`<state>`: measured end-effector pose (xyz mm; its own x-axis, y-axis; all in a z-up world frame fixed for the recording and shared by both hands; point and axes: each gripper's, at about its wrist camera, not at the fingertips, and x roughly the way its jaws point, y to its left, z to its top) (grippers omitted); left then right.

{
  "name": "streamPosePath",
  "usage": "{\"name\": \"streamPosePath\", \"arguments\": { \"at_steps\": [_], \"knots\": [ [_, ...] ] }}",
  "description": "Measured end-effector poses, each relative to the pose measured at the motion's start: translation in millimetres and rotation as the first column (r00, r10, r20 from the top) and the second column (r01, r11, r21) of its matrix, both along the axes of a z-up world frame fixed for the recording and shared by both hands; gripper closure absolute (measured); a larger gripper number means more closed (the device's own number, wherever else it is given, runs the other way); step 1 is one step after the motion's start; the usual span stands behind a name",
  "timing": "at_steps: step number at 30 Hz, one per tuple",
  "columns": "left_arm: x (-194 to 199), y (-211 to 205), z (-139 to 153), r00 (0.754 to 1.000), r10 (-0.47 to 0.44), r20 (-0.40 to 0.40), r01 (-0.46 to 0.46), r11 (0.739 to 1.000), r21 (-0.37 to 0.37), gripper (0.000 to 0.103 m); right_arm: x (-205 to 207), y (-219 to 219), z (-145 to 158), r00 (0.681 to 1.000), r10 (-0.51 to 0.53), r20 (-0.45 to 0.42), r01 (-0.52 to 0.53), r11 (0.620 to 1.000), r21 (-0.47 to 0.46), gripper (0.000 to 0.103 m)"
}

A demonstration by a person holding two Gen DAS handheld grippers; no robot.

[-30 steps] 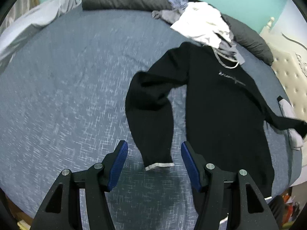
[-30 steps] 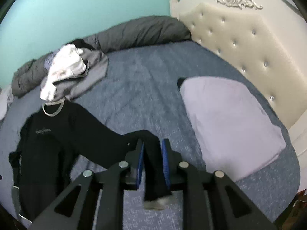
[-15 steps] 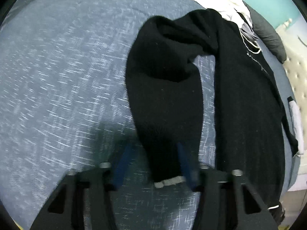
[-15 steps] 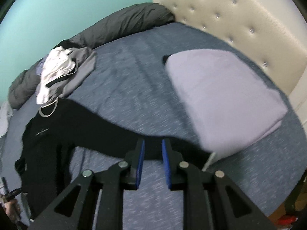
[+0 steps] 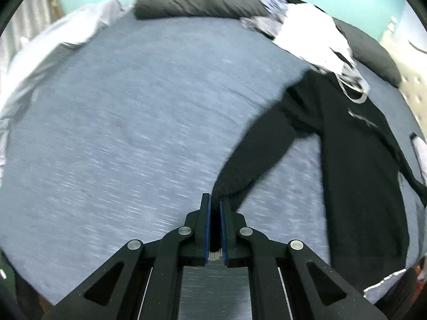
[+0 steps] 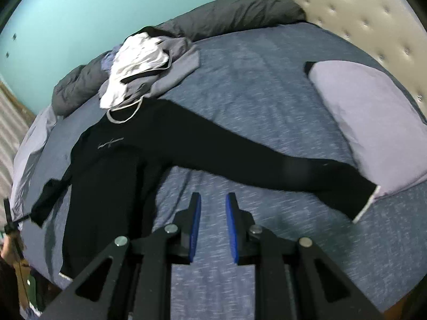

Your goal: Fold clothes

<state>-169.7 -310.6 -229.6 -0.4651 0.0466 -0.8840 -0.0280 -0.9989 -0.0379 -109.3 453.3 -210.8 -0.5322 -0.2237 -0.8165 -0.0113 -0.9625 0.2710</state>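
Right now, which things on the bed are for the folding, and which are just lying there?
For the folding:
black sweatshirt
left gripper, pinching one sleeve cuff
right gripper, open, holding nothing

Just lying there:
lilac pillow
dark grey duvet
white and grey clothes pile

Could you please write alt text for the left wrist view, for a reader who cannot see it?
The left gripper is shut on the cuff of a black sweatshirt, pulling its sleeve out across a blue-grey bed. A white garment and dark duvet lie beyond.
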Motion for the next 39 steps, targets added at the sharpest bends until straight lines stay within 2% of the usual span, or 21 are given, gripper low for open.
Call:
{"name": "streamPosePath", "arguments": {
  "at_steps": [5,7,9,10,11,12,13,15,17,20,25,28,31,32,33,35,36,39],
  "knots": [
    [-10.7,-47.4,21.5,0.997,0.065,-0.047,-0.071,0.991,-0.118,0.097,8.1,-24.8,-3.3,0.998,0.063,0.024,-0.063,0.998,-0.002,0.085],
    [-7.8,-57.5,21.6,0.995,0.089,-0.047,-0.094,0.986,-0.137,0.093,12.8,-33.7,-6.6,0.996,0.086,0.038,-0.085,0.996,-0.024,0.085],
    [-3.3,-62.8,20.1,0.991,0.123,-0.051,-0.129,0.979,-0.157,0.082,18.0,-43.8,-11.9,0.992,0.112,0.059,-0.109,0.993,-0.046,0.085],
    [-0.5,-63.3,18.9,0.989,0.137,-0.052,-0.144,0.974,-0.173,0.082,20.0,-48.8,-15.1,0.989,0.128,0.073,-0.124,0.991,-0.054,0.083],
    [2.6,-61.4,17.8,0.988,0.144,-0.053,-0.152,0.97,-0.192,0.078,22.2,-54.8,-18.5,0.985,0.147,0.089,-0.142,0.988,-0.057,0.075],
    [6.4,-60.0,16.9,0.988,0.145,-0.053,-0.153,0.967,-0.204,0.07,25.2,-62.5,-22.0,0.98,0.166,0.106,-0.161,0.985,-0.059,0.062],
    [10.7,-58.3,16.0,0.988,0.145,-0.053,-0.153,0.966,-0.206,0.067,29.0,-71.6,-26.1,0.974,0.19,0.122,-0.184,0.981,-0.06,0.057],
    [20.6,-51.8,13.3,0.991,0.128,-0.047,-0.134,0.976,-0.169,0.066,34.7,-85.1,-33.0,0.963,0.225,0.146,-0.218,0.974,-0.062,0.054],
    [30.7,-35.7,7.6,0.998,0.065,-0.016,-0.066,0.994,-0.086,0.066,39.4,-95.8,-45.1,0.952,0.247,0.182,-0.234,0.968,-0.088,0.054],
    [49.9,0.8,-2.4,0.998,-0.052,0.026,0.052,0.999,0.002,0.064,46.5,-111.3,-64.8,0.931,0.278,0.237,-0.252,0.958,-0.136,0.054],
    [79.8,65.2,-25.6,0.977,-0.192,0.096,0.173,0.969,0.176,0.058,59.9,-134.7,-94.7,0.901,0.308,0.304,-0.256,0.946,-0.199,0.054],
    [93.9,97.5,-37.3,0.961,-0.249,0.12,0.219,0.951,0.219,0.058,68.4,-144.0,-110.4,0.89,0.317,0.329,-0.25,0.941,-0.229,0.054],
    [105.4,125.5,-47.3,0.946,-0.293,0.137,0.255,0.937,0.238,0.058,73.5,-151.7,-122.3,0.882,0.326,0.34,-0.253,0.937,-0.242,0.064],
    [108.4,131.2,-50.5,0.944,-0.299,0.144,0.259,0.935,0.24,0.058,74.7,-153.1,-124.8,0.883,0.327,0.337,-0.253,0.936,-0.245,0.07],
    [111.4,136.8,-53.8,0.941,-0.304,0.15,0.264,0.934,0.243,0.058,75.7,-154.1,-126.8,0.885,0.326,0.333,-0.252,0.936,-0.247,0.081],
    [114.6,144.1,-61.0,0.936,-0.311,0.165,0.259,0.927,0.272,0.058,77.8,-156.0,-129.5,0.888,0.328,0.323,-0.253,0.934,-0.254,0.087],
    [116.9,147.3,-63.8,0.935,-0.313,0.169,0.257,0.923,0.287,0.058,78.6,-156.5,-130.1,0.888,0.33,0.319,-0.254,0.932,-0.257,0.095],
    [123.8,157.2,-71.7,0.929,-0.323,0.179,0.253,0.91,0.328,0.058,82.4,-154.9,-125.1,0.898,0.332,0.288,-0.258,0.929,-0.267,0.099]
  ]
}}
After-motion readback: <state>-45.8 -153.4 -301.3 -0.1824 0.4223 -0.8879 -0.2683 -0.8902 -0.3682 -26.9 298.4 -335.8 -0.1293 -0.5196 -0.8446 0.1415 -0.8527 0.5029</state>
